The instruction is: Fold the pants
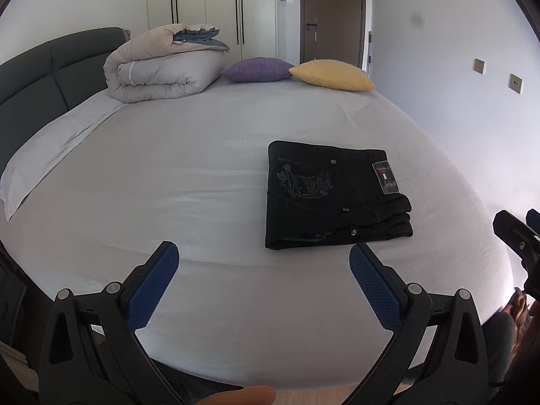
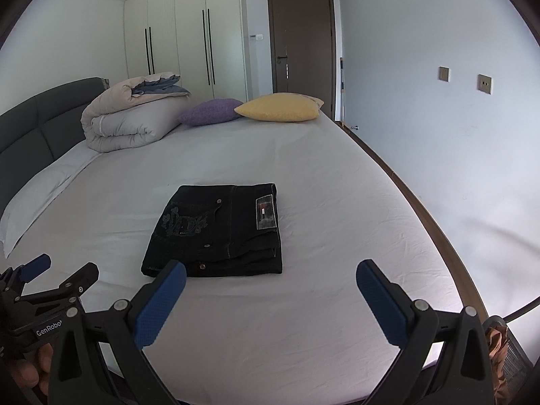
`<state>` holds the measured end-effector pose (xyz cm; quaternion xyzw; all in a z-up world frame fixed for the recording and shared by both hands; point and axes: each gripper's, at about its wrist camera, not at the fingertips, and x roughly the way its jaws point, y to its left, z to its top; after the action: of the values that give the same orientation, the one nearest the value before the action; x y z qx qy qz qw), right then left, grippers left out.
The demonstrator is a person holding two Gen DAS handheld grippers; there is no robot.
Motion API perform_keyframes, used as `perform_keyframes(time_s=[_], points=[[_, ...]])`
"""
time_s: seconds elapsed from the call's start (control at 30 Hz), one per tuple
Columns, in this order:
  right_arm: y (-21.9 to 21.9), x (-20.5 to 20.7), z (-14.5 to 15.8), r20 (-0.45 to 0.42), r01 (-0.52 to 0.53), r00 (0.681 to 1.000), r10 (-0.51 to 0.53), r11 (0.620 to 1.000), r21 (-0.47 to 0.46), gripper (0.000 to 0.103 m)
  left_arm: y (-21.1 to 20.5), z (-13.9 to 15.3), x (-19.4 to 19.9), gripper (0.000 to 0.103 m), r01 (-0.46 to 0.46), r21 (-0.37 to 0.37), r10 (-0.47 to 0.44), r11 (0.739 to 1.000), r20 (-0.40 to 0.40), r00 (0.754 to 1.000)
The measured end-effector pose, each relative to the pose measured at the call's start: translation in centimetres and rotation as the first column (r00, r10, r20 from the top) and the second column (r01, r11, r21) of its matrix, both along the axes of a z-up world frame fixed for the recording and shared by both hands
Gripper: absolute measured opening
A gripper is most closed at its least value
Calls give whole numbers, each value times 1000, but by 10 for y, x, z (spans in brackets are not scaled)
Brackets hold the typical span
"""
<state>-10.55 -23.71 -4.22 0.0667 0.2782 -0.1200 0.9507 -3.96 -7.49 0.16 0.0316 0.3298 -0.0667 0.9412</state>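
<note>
Black pants (image 1: 334,195) lie folded into a compact rectangle on the white bed (image 1: 202,175), waistband label facing up. They also show in the right wrist view (image 2: 219,233). My left gripper (image 1: 263,256) is open and empty, held above the bed's near edge, in front and left of the pants. My right gripper (image 2: 270,270) is open and empty, just short of the pants' near edge. The right gripper shows at the right edge of the left wrist view (image 1: 516,236); the left gripper shows at the lower left of the right wrist view (image 2: 57,273).
A rolled duvet (image 1: 162,64), a purple cushion (image 1: 256,69) and a yellow cushion (image 1: 332,74) sit at the far end of the bed. A dark headboard (image 1: 37,74) runs along the left. A wall (image 2: 438,118) stands close along the bed's right side.
</note>
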Motion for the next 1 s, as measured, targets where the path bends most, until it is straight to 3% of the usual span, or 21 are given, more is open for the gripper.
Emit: perform_keyframes(time_s=[1.0], points=[[6,3,-11,-49,-20,999,21,1000,6,103,-1,-10,1,103,-3,-13,3,1000,-31,1000]])
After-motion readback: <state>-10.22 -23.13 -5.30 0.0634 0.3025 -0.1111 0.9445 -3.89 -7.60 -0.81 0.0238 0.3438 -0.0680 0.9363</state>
